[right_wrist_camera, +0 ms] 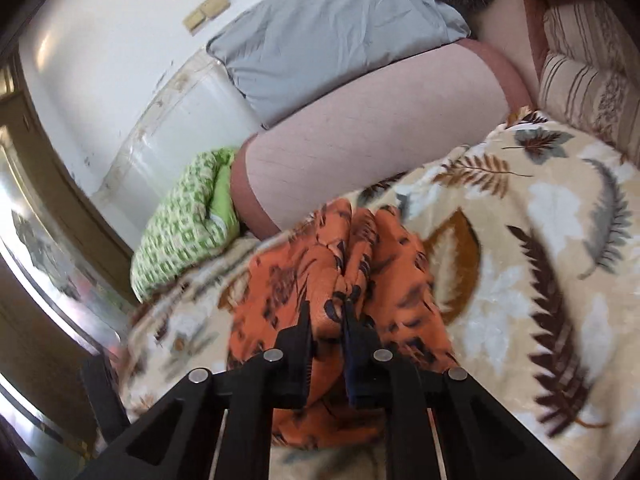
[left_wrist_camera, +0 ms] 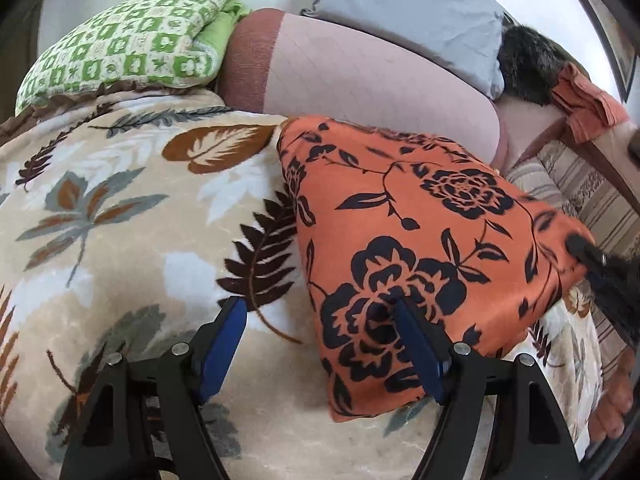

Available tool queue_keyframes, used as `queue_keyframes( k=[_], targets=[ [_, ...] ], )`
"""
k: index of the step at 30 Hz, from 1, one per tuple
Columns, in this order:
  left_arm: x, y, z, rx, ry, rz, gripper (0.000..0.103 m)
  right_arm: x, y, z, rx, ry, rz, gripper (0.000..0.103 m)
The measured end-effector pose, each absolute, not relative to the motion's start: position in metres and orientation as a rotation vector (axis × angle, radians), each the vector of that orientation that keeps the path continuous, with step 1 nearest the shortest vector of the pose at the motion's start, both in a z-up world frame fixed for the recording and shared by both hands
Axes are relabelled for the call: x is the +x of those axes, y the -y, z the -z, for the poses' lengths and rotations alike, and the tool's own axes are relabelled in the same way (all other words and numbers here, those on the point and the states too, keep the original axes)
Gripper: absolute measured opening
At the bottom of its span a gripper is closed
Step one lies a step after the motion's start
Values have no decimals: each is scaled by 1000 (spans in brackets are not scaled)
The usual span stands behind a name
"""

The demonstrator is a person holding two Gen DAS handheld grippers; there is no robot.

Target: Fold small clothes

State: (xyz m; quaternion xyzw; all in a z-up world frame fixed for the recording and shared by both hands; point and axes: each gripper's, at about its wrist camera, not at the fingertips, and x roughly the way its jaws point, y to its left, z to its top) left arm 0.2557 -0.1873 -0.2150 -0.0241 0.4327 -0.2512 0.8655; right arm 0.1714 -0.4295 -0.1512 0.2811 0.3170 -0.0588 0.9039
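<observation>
On the bed, my right hand-held gripper (right_wrist_camera: 344, 308) is clamped on a bunched corner of the orange floral garment (left_wrist_camera: 420, 216), lifting that side clear of the leaf-print fleece blanket (left_wrist_camera: 120, 208). The rest of the garment lies spread on the blanket, near the pinkish bolster (left_wrist_camera: 360, 76). My left hand-held gripper (left_wrist_camera: 320, 312) hangs wide open at the garment's near edge, one blue pad over the cloth, the other over bare blanket, gripping nothing.

The step in hand looks like the first fold. To do it well, I judge the left should pin or pinch the near edge so the cloth cannot slide, while the right carries its corner straight across to meet the opposite edge. The fabric looks thin and slippery; a low, even carry should keep it from sagging into creases. The green checked quilt (left_wrist_camera: 124, 40) and grey pillow (left_wrist_camera: 400, 12) lie well clear.
</observation>
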Motion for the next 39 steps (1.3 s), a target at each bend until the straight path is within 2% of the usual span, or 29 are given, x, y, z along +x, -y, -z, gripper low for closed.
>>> queue_keyframes(
  k=[6, 7, 11, 18, 20, 21, 22, 23, 24, 26, 27, 28, 31, 34, 39],
  targets=[
    [257, 209, 229, 12, -949, 549, 77, 175, 453, 215, 604, -932, 219, 14],
    [256, 212, 229, 22, -948, 546, 78, 181, 454, 224, 595, -993, 211, 17],
    [256, 214, 228, 57, -924, 532, 81, 184, 466, 212, 673, -978, 168, 17],
    [254, 217, 226, 89, -914, 520, 81, 189, 485, 194, 672, -809, 231, 20],
    [254, 218, 225, 95, -912, 519, 81, 196, 490, 198, 711, -790, 239, 27],
    [254, 218, 225, 98, -911, 519, 81, 201, 489, 202, 725, -798, 239, 40],
    [253, 218, 225, 99, -910, 519, 81, 205, 486, 205, 729, -807, 238, 64],
    [253, 218, 225, 100, -910, 519, 81, 211, 482, 210, 730, -816, 235, 71],
    [253, 219, 224, 99, -910, 518, 81, 216, 476, 214, 722, -827, 227, 71],
    [253, 219, 224, 99, -911, 517, 81, 222, 468, 222, 695, -848, 217, 70],
    [252, 219, 224, 101, -910, 516, 81, 226, 463, 226, 663, -871, 224, 65],
    [253, 219, 224, 104, -912, 516, 81, 229, 457, 229, 618, -886, 232, 45],
    [252, 217, 224, 108, -910, 514, 81, 231, 443, 225, 513, -883, 253, 29],
    [252, 218, 223, 112, -910, 509, 81, 223, 434, 207, 447, -821, 268, 20],
    [255, 216, 225, 90, -928, 496, 87, 207, 417, 169, 346, -679, 294, 15]
  ],
)
